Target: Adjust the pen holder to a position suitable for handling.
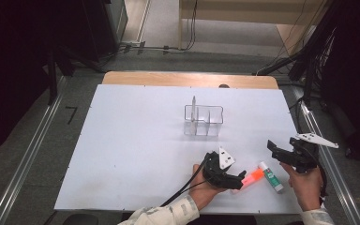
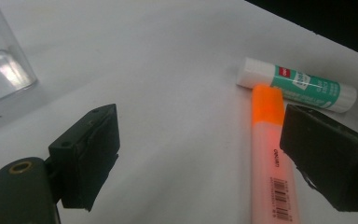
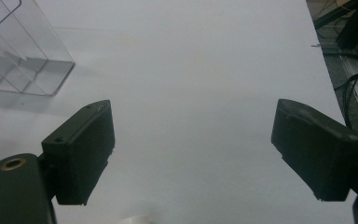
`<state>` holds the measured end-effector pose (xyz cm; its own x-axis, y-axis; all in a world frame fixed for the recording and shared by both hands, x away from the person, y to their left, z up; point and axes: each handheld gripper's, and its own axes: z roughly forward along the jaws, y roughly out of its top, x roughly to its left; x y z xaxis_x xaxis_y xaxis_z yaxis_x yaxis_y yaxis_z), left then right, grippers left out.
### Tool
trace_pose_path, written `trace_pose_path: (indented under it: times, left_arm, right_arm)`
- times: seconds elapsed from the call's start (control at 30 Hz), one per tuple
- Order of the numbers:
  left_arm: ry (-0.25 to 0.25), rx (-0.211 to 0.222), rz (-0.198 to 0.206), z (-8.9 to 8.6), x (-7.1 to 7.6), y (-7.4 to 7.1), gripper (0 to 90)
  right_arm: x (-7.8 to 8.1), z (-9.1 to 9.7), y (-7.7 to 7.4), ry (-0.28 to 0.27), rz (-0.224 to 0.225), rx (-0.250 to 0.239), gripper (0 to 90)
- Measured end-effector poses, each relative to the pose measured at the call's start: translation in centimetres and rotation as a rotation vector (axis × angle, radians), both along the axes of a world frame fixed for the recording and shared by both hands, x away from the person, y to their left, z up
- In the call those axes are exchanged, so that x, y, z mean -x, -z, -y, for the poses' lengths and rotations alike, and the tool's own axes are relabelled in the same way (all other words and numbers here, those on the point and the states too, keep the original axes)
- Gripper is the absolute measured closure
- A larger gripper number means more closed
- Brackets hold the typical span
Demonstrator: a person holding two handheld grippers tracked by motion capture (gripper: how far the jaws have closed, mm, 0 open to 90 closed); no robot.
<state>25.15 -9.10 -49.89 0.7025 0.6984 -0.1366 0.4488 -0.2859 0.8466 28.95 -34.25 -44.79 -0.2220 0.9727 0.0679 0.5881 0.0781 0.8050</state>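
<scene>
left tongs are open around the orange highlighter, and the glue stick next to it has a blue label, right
Not quite: the glue stick's label is green, not blue, as the left gripper view shows. The rest holds: the left tongs are open around the orange highlighter.

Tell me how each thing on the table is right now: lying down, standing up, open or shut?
orange highlighter: lying flat, capped, between the open jaws, not gripped.
glue stick: lying flat, cap on, touching the highlighter's tip.
clear organizer: upright, one thin item standing inside.
left gripper: open, around the highlighter.
right gripper: open, holding nothing.
</scene>
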Motion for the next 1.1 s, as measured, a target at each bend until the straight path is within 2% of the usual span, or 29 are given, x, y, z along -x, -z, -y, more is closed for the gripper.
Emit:
trace_pose_path:
  times: [0.2,0.33,0.7,0.93,1.1]
  left_arm:
    - [0.03,-0.005,-0.018,1.3,0.0,0.1,15.3]
    - [0.048,-0.025,-0.019,1.9,0.1,0.3,16.9]
    - [0.103,-0.049,-0.036,3.8,0.0,0.9,25.9]
    - [0.114,-0.053,-0.048,4.3,-0.2,1.2,29.7]
    - [0.127,-0.063,-0.04,4.8,-0.1,1.4,31.8]
  right_arm:
    - [0.0,0.1,0.0,0.004,0.001,-0.001,12.0]
    - [0.0,0.1,0.1,0.001,0.0,0.0,12.0]
    - [0.0,0.0,0.1,0.001,-0.004,0.001,12.0]
    - [0.0,0.1,0.2,0.001,-0.006,0.002,12.0]
    - [0.0,0.0,0.2,-0.001,-0.01,0.001,12.0]
